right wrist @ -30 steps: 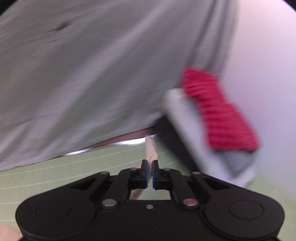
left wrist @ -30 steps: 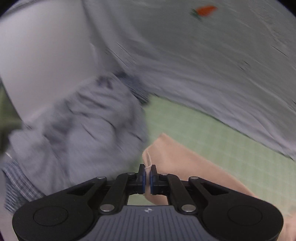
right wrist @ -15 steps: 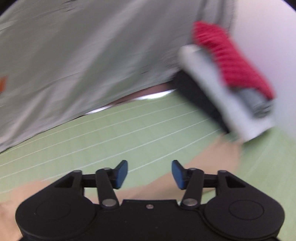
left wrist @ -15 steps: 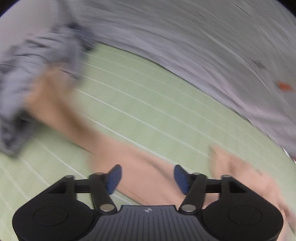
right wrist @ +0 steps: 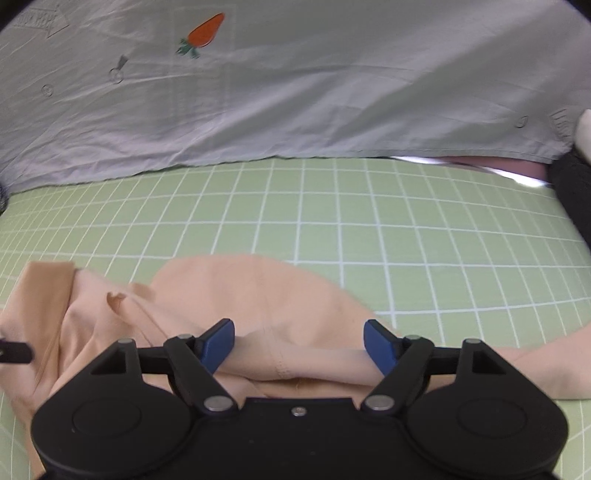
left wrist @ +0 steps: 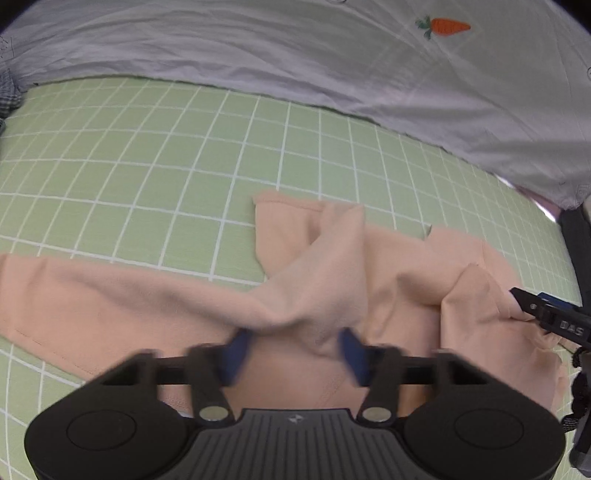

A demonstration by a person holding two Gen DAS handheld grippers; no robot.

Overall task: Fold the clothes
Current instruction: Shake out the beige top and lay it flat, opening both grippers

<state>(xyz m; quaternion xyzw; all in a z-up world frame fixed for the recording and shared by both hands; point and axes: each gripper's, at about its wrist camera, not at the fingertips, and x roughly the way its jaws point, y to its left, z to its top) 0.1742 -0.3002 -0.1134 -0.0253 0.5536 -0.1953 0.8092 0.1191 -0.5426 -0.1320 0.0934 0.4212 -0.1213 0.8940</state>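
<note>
A peach garment (left wrist: 317, 280) lies crumpled on the green grid mat (left wrist: 155, 155), with one long part stretched out to the left and a raised fold in the middle. It also shows in the right wrist view (right wrist: 236, 295), bunched just in front of the fingers. My left gripper (left wrist: 293, 350) is open and empty, low over the raised fold. My right gripper (right wrist: 299, 341) is open and empty over a rolled edge of the garment. The right gripper's tip (left wrist: 543, 314) shows at the right edge of the left wrist view.
A grey sheet with a carrot print (left wrist: 448, 26) covers the far side of the mat; it also shows in the right wrist view (right wrist: 205, 31). A checked cloth (left wrist: 7, 92) sits at the far left. A dark object (right wrist: 576, 192) stands at the right edge.
Both grippers were shut on the peach garment a second ago; they opened and let it go. The garment now lies crumpled on the mat, and both views have swung toward it.
</note>
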